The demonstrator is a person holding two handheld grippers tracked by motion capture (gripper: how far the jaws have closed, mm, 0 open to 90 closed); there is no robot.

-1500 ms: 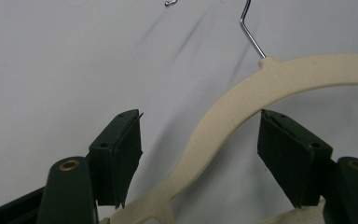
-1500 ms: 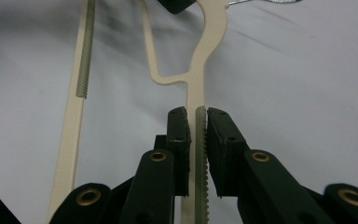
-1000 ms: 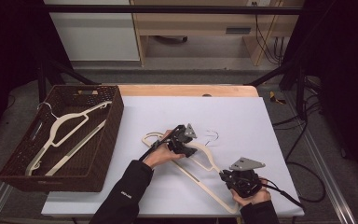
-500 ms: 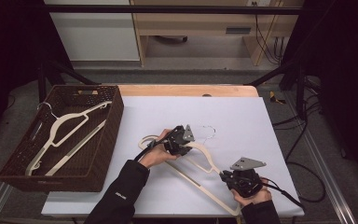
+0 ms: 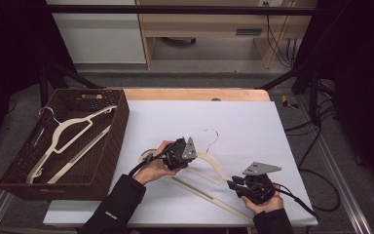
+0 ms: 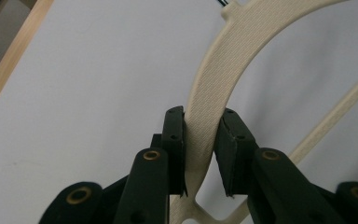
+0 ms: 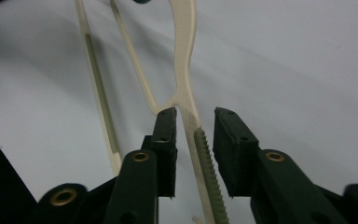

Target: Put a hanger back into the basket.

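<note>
A cream plastic hanger (image 5: 215,169) lies aslant on the white table top, its wire hook (image 5: 210,134) pointing away from me. My left gripper (image 5: 194,158) is at the hanger's shoulder. Its jaws have just been closing, and in the left gripper view (image 6: 200,135) both pads press on the curved arm (image 6: 228,51). My right gripper (image 5: 230,184) is at the hanger's near right end. Its jaws have just been opening, and in the right gripper view (image 7: 195,126) the notched end (image 7: 200,144) runs between the pads with a gap on each side.
A brown wicker basket (image 5: 119,119) stands at the table's left with a cream hanger (image 5: 68,131) lying in it. The white top (image 5: 253,126) ends in a wooden strip (image 5: 195,94) at the far side. Cables trail off to the right (image 5: 316,185).
The hanger's hook end has swung up and a little left along with my left gripper. My right hand has kept its place.
</note>
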